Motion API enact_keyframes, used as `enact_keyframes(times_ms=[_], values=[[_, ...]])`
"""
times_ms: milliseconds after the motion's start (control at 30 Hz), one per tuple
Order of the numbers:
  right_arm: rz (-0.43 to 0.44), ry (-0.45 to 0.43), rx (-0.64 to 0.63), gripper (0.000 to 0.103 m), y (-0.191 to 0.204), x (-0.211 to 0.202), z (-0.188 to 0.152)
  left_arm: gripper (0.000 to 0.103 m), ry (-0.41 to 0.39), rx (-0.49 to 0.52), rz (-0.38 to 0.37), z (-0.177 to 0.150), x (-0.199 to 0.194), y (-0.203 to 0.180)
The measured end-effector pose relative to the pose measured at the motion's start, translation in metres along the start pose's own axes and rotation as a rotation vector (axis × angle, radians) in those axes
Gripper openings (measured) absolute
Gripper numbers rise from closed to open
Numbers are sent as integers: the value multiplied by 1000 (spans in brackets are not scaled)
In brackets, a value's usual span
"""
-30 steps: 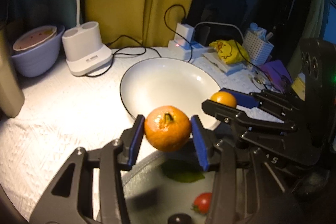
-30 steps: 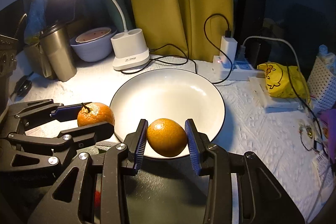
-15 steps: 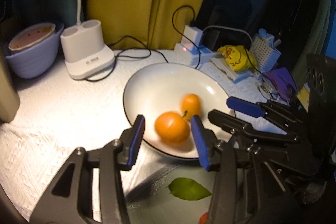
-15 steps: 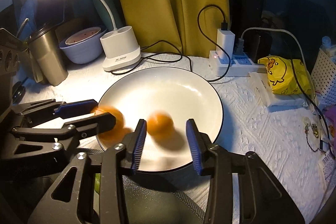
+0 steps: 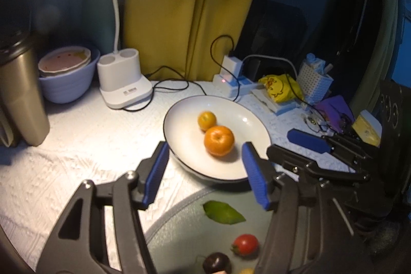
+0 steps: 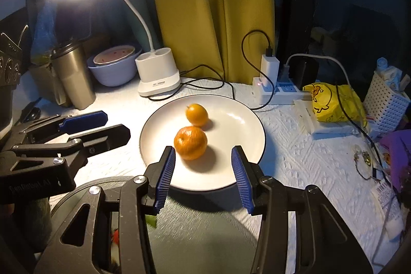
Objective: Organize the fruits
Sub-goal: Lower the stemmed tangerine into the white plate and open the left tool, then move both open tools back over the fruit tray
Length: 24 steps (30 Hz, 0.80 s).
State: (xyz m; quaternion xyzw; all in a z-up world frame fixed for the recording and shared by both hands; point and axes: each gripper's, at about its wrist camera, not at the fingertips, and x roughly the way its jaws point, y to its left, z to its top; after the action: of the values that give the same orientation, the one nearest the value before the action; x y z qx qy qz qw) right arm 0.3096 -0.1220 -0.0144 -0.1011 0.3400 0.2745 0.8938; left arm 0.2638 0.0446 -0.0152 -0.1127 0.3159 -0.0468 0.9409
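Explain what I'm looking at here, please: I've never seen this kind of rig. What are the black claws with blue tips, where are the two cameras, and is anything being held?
No robot is involved: a person carries a two-finger clamp in each hand, and each clamp has a fisheye camera looking forward along its blue-padded fingers. One picture comes from the left gripper, the other from the right gripper; each also sees the other clamp at its side.

Both stand open and hold nothing. Two oranges, a larger one and a smaller one, lie on the white plate ahead of them. Nearer, under the grippers, a grey tray carries a green leaf, a red tomato and a dark fruit. Around the table: a desk lamp, a steel tumbler and a power strip.
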Motion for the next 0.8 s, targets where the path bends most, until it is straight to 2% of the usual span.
enact_keyframes(times_ms=[467, 800], values=[[-16, -30, -7, 48, 24, -56, -26, 63, -47, 6, -10, -24, -59, -8], [-13, -32, 2, 48, 40, -83, -50, 64, -58, 6, -11, -44, -85, -7]])
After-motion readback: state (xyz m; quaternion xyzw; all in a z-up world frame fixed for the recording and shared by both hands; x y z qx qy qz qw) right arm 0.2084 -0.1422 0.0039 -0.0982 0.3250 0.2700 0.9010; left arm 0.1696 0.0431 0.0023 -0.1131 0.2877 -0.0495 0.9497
